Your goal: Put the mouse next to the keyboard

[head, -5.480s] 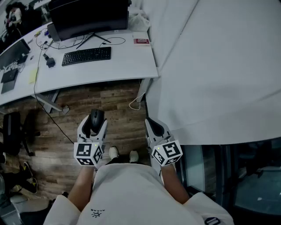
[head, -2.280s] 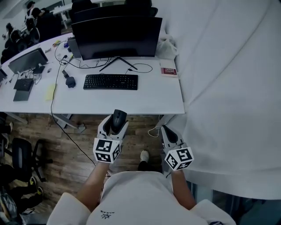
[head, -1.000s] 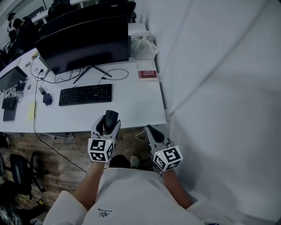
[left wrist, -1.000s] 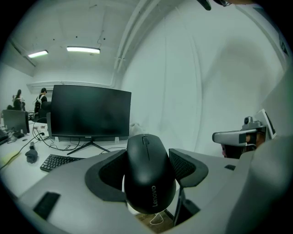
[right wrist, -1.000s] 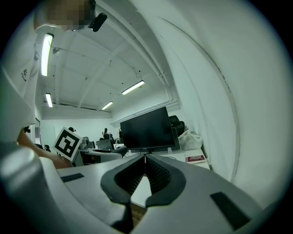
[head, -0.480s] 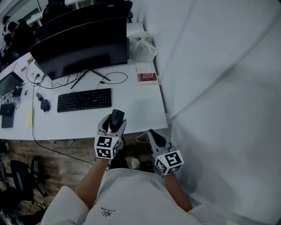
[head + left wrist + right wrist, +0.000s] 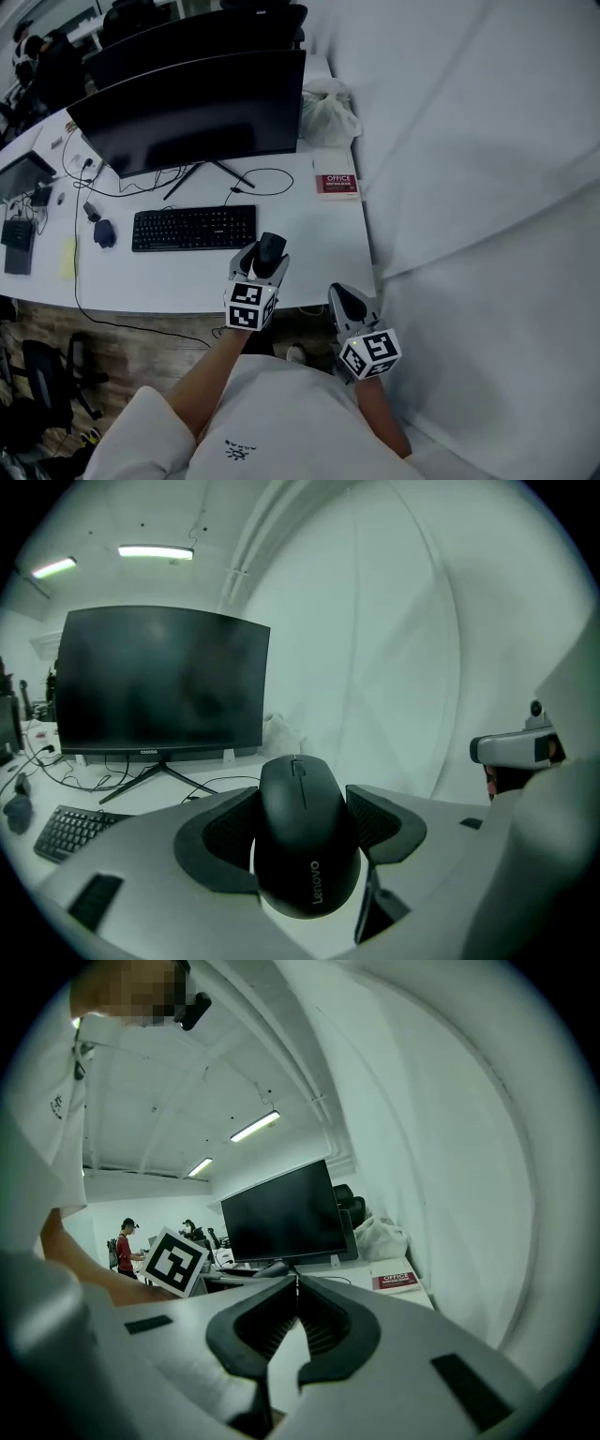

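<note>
Pinching the mouse (image 7: 305,836) in the left gripper (image 7: 263,262), just right of the keyboard (image 7: 194,228), nose pointing away, with the right gripper (image 7: 297,1284) pressed together.

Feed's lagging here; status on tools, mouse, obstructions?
Left tool shut on black Lenovo mouse, over white desk. Right tool shut, empty. No obstacle seen right of black keyboard.

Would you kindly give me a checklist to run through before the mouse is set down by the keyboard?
1. Hold on the black computer mouse by the left gripper, jaws clamping its sides: ok.
2. View of the black keyboard on the white desk: ok.
3. Bare desk patch right of the keyboard: ok.
4. The right gripper shut, empty, away from that patch: ok.
5. Mouse's height above the desk: cannot tell.
</note>
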A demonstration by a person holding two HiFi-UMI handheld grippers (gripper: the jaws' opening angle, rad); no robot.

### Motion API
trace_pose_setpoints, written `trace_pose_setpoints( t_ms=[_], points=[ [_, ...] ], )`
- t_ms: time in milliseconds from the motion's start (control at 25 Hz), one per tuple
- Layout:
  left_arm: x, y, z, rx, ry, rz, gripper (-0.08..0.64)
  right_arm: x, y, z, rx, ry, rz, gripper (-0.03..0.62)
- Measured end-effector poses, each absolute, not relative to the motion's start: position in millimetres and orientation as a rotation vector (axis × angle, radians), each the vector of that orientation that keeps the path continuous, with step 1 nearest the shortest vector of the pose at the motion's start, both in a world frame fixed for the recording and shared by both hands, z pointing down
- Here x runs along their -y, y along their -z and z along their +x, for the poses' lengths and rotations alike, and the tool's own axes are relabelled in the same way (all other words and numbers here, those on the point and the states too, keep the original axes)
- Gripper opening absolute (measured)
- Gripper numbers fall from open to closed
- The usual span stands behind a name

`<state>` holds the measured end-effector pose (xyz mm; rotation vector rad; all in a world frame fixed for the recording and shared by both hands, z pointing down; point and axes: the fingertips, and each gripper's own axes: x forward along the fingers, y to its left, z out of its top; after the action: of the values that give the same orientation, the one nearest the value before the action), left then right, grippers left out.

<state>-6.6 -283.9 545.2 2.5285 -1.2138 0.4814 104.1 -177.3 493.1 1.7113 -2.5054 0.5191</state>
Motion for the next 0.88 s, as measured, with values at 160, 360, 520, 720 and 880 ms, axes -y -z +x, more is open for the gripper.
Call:
trace_pose_setpoints(
  t_ms=[160,360,520,720,880],
  points=[
    [304.8,-559.5,-9.8,1.206,-0.507,2.502,0.299,203.1,-495.0,92.7,2.494,-0.518,1.680,0.018],
    [324.9,-591.9,-7.0,1.177,-0.573,2.450,0.301,225.4,-501.2,91.5,2.449,-0.533,1.688,0.018],
    [342.8,-624.0,-6.3,1.177,-0.594,2.369,0.301,237.1,-514.7,92.5,2.410,-0.567,1.691,0.018],
    [365.0,-648.6,-0.9,1.191,-0.609,2.288,0.301,247.3,-529.6,94.0,2.360,-0.618,1.685,0.018],
    [377.3,-665.3,5.7,1.207,-0.612,2.239,0.301,254.9,-541.8,95.7,2.337,-0.650,1.686,0.018]
  ],
)
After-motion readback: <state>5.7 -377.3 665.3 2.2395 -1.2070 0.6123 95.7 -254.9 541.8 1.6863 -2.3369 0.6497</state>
